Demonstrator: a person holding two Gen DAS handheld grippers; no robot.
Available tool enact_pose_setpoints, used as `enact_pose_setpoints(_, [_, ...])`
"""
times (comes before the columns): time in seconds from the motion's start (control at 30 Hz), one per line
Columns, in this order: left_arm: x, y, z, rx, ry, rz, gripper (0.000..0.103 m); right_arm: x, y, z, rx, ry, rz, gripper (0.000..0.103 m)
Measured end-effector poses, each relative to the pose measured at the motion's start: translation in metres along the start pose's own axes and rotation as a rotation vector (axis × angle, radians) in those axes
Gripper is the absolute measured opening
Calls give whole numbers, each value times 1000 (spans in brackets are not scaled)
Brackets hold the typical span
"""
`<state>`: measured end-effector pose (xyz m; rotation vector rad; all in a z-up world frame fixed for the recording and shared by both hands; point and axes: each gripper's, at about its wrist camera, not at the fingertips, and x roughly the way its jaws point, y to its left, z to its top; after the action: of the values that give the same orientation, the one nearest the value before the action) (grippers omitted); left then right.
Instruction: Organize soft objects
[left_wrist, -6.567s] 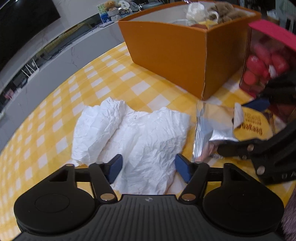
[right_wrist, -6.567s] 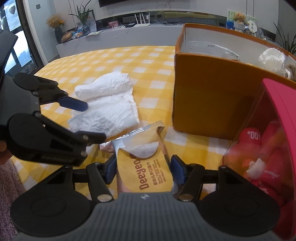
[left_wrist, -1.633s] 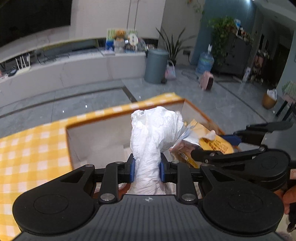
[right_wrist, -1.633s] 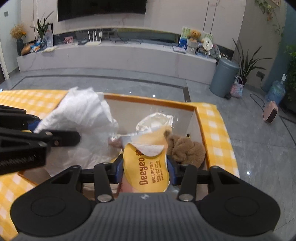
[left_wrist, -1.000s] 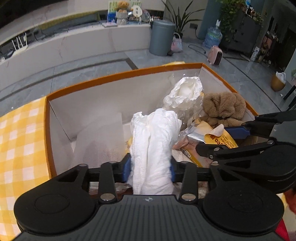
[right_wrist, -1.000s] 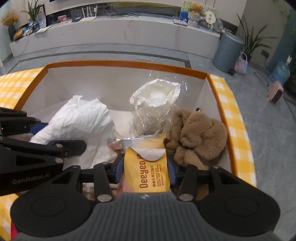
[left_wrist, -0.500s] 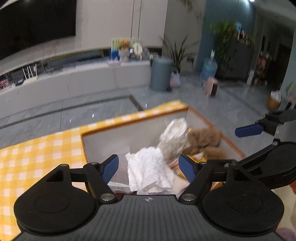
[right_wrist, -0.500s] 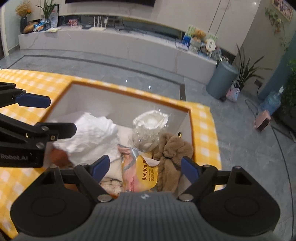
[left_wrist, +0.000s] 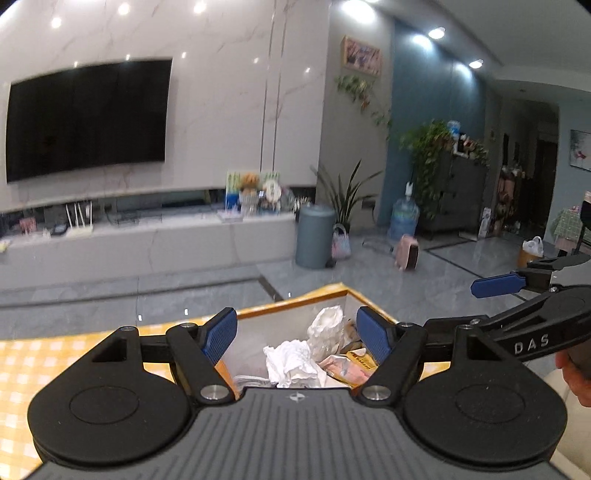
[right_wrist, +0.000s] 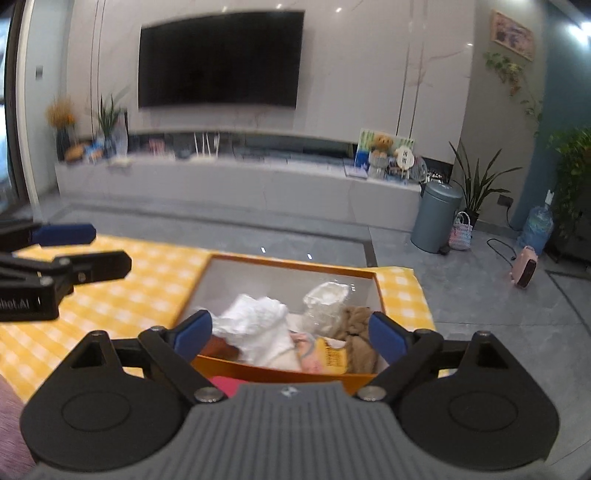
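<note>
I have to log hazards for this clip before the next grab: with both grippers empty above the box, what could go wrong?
1. The white cloth is heaped high in the orange box, near rim height; it may spill out if bumped.
2. The yellow packet leans on the plush toy and could slide under other items.
3. The open left gripper and right gripper hang close together and might collide.

Wall-mounted television (right_wrist: 221, 59) — grey bin (right_wrist: 436, 216) beside potted plant (right_wrist: 476, 184)

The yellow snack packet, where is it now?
The yellow snack packet lies inside the orange box, between the white cloth on its left and the brown teddy on its right.
</note>
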<state>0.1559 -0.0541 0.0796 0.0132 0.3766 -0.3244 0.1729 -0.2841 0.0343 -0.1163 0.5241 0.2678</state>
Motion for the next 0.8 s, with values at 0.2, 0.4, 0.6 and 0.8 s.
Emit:
enact_pose_setpoints(0.2, [-41, -18, -17, 14, -140, 45, 86, -50, 22, -32, 80, -138, 2, 93])
enact_pose_setpoints(0.4, [-62, -28, -39, 31, -209, 96, 87, -72, 42, -75, 166, -248, -45, 100])
enact_pose_setpoints(0.6, [-68, -30, -70, -25, -231, 221, 98, -78, 67, -121, 197, -306, -153, 100])
enact_pose_setpoints(0.8, [-70, -30, -89, -14, -184, 287, 102, -69, 83, -146, 155, -285, -140, 100])
